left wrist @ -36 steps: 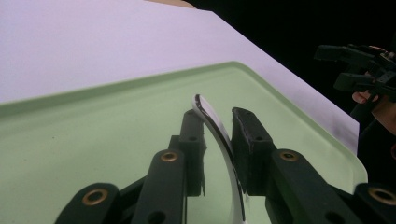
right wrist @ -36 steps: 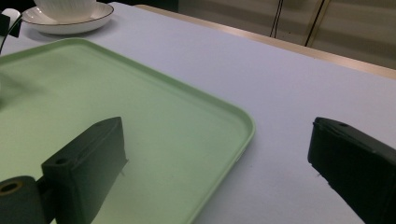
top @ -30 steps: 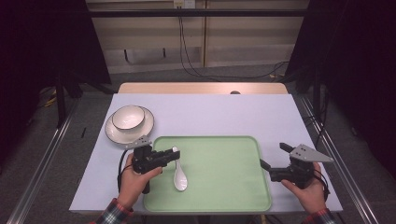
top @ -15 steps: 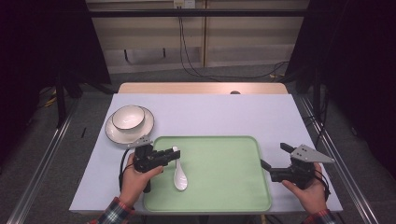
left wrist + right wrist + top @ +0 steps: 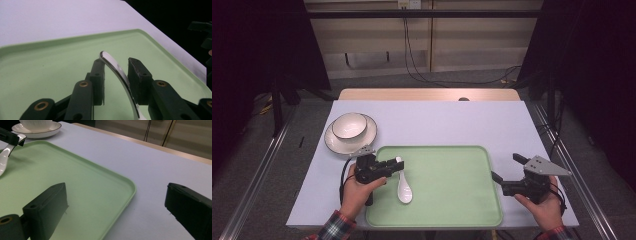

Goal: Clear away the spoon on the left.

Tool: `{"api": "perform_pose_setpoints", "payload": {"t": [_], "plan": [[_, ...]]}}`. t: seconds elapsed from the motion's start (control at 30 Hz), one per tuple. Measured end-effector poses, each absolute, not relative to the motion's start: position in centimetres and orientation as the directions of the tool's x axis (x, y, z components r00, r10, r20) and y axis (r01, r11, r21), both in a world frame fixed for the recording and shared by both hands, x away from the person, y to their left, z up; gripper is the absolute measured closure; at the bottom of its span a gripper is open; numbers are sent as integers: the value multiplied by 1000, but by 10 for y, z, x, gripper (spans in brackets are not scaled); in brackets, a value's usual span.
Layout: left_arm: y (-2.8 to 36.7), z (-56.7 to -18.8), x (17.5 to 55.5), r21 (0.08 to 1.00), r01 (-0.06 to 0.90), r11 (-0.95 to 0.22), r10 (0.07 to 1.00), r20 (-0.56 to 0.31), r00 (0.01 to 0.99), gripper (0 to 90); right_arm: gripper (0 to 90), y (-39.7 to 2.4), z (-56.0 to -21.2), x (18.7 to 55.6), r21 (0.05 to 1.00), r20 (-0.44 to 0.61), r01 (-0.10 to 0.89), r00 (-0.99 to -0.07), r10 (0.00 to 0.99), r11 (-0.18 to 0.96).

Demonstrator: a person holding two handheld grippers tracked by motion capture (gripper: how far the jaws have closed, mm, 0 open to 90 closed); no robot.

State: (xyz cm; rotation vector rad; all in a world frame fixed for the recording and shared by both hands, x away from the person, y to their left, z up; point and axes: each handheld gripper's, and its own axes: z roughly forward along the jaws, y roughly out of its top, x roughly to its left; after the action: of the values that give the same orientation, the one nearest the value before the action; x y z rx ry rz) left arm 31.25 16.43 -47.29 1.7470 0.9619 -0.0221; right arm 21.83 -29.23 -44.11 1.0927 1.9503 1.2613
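A white spoon (image 5: 402,183) is seen lying on the green tray (image 5: 452,200), near the tray's left edge, bowl end toward the person and handle end raised toward the left gripper (image 5: 395,165). In the left gripper view the handle (image 5: 117,75) passes between the two fingers (image 5: 136,75); it appears to rest against the right one, while a gap is visible beside the left one. The fingers are therefore judged part-closed around the handle, not yet clamped; whether firm contact exists cannot be told.

The right gripper (image 5: 507,175) is held over the right edge of the tray, its fingers spread wide and holding nothing.

A white bowl (image 5: 349,125) on a saucer (image 5: 334,142) stands on the table (image 5: 447,122) just beyond the tray's left far corner.

Handling judgement: the spoon looks glazed ceramic, so it is expected to be stiff, light, smooth and slippery, and liable to chip if dropped on the tray or knocked against the bowl. The curved handle is narrow; a hold across its mid-length, flat sides against the pads, is judged safest. A hold near the tip risks the bowl end swinging down and pivoting out.
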Motion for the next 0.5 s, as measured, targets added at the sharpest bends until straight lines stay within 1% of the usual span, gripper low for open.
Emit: {"api": "perform_pose_setpoints", "payload": {"t": [0.2, 0.27, 0.5], "plan": [[164, -474, 314, 786, 613, -79, 589, -460, 665, 649, 40, -292, -442, 219, 917, -31, 329, -505, 863, 225], [163, -473, 314, 789, 608, -92, 596, -445, 668, 643, 40, -291, -442, 219, 918, -38, 324, -505, 862, 230], [163, -474, 314, 787, 611, -85, 610, -444, 657, 620, 40, -290, -442, 219, 918, -36, 325, -505, 862, 229]]}}
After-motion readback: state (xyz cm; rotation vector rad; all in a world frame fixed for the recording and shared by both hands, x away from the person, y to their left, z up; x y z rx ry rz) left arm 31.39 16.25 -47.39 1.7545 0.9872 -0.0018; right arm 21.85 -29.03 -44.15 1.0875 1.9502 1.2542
